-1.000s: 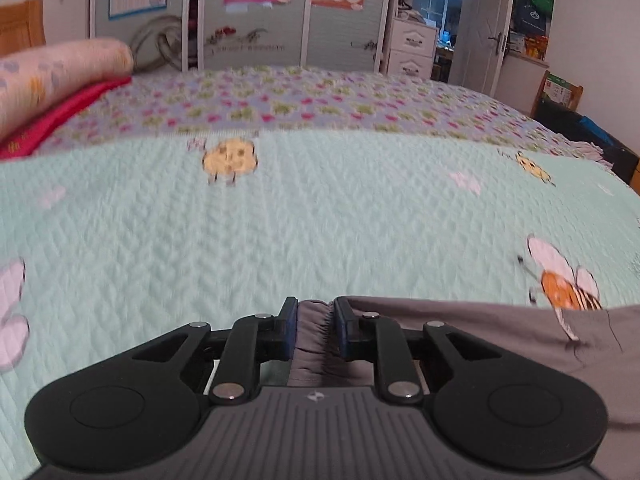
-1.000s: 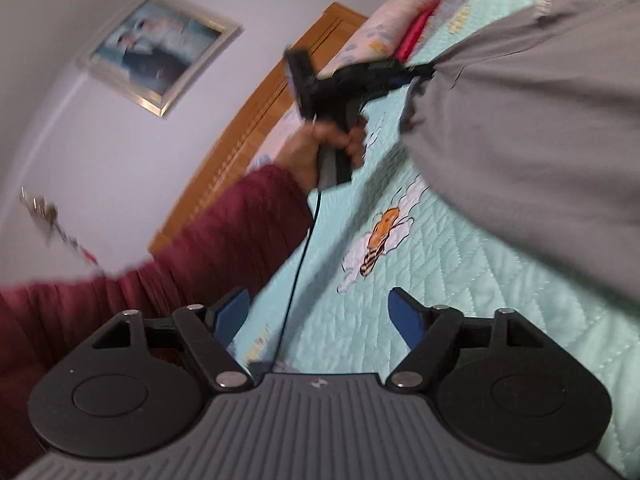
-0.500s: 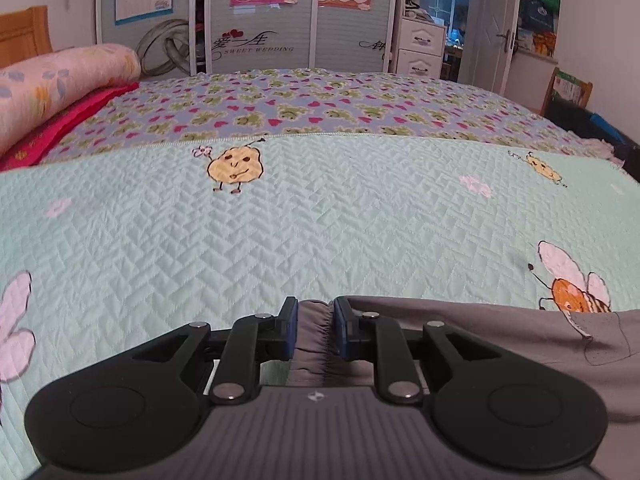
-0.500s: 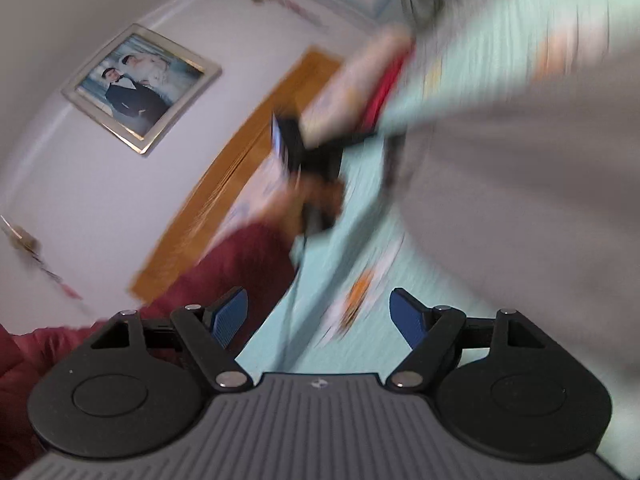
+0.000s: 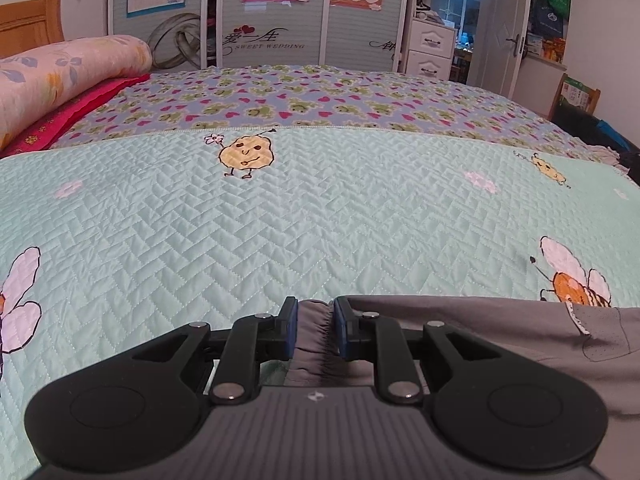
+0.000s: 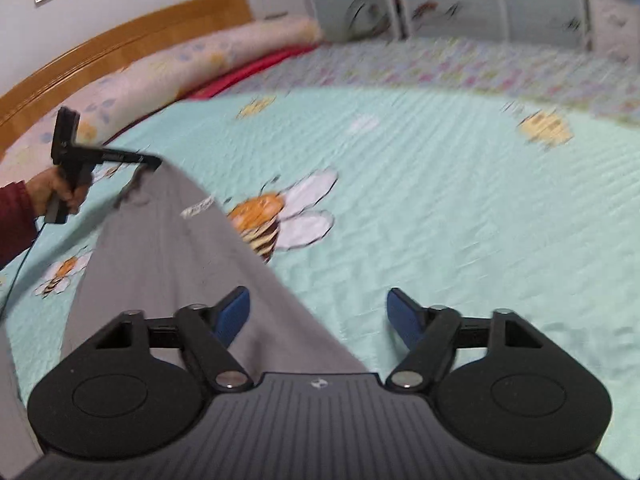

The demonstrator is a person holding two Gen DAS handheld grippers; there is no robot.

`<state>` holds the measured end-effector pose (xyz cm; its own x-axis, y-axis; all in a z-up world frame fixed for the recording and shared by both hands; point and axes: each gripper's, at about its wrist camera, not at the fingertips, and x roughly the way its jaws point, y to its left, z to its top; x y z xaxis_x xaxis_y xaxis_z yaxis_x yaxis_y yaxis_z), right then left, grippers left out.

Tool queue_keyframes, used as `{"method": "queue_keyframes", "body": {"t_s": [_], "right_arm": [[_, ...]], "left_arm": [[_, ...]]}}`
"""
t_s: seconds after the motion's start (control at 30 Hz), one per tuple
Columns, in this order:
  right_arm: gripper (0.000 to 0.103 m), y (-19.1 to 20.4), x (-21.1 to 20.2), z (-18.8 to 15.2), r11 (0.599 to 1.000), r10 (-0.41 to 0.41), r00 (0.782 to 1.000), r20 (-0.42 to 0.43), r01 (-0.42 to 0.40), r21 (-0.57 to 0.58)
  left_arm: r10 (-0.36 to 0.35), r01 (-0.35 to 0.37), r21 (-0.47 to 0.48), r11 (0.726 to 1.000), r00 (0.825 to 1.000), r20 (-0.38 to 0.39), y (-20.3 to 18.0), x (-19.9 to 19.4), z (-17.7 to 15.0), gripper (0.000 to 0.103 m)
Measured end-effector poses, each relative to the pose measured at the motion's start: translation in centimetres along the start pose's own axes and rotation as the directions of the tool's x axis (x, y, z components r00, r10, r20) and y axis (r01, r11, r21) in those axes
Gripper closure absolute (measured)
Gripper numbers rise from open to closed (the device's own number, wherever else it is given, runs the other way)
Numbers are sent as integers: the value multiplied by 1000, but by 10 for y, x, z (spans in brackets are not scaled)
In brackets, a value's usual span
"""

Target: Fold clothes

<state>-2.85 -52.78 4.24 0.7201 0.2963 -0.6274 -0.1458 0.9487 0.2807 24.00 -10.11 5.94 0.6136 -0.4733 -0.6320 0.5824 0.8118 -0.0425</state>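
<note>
Here the left gripper (image 5: 316,322) is clamped on the gathered waistband of the grey fabric garment (image 5: 480,328), which lies spread across the mint-green quilted bed (image 5: 320,220); the right gripper (image 6: 318,312) hovers above it, jaws apart.

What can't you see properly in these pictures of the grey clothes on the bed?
- Grey garment: its lower part is hidden behind the left gripper and cut off by the left wrist view's edge, so its type is unclear.
- Right wrist view: motion blur smears the quilt and wardrobe.
- Right gripper: whether it touches the cloth is unclear.
</note>
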Motion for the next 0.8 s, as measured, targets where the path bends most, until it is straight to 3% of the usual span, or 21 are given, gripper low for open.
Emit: {"method": "queue_keyframes", "body": {"t_s": [0.07, 0.17, 0.2, 0.23, 0.3, 0.37, 0.47, 0.53, 0.6, 0.8], "right_arm": [[46, 0, 16, -1, 999, 53, 997, -49, -53, -6], [60, 1, 25, 5, 998, 60, 996, -72, -61, -12], [90, 3, 26, 6, 997, 72, 994, -85, -73, -11], [103, 7, 27, 6, 996, 88, 991, -104, -90, -16], [103, 16, 29, 6, 993, 102, 986, -133, -108, -39], [103, 27, 27, 6, 995, 57, 991, -122, -66, -77], [103, 38, 17, 10, 991, -56, 997, -46, 50, -126], [103, 41, 0, 19, 984, -106, 993, 43, 111, -136], [103, 33, 0, 22, 982, -138, 988, 69, 145, -122], [103, -1, 20, 22, 972, -223, 972, 76, 227, -60]], "left_arm": [[7, -7, 0, 1000, 1000, -5, -1, 1, -1, 82], [19, -19, 3, 1000, 1000, -13, -2, 2, -2, 82], [23, -23, 2, 1000, 1000, -13, -3, 2, -2, 82], [28, -28, 2, 1000, 1000, -13, -4, 2, -1, 82], [45, -45, 11, 999, 999, -4, -8, 1, 3, 82], [65, -65, 25, 998, 998, 8, -13, -1, 7, 82], [95, -98, 69, 993, 994, 50, -26, -10, 22, 82], [108, -118, 106, 987, 990, 93, -36, -18, 35, 82], [117, -135, 153, 979, 986, 119, -46, -19, 51, 82], [223, -224, 297, 928, 974, 35, -74, 52, 59, 82]]}}
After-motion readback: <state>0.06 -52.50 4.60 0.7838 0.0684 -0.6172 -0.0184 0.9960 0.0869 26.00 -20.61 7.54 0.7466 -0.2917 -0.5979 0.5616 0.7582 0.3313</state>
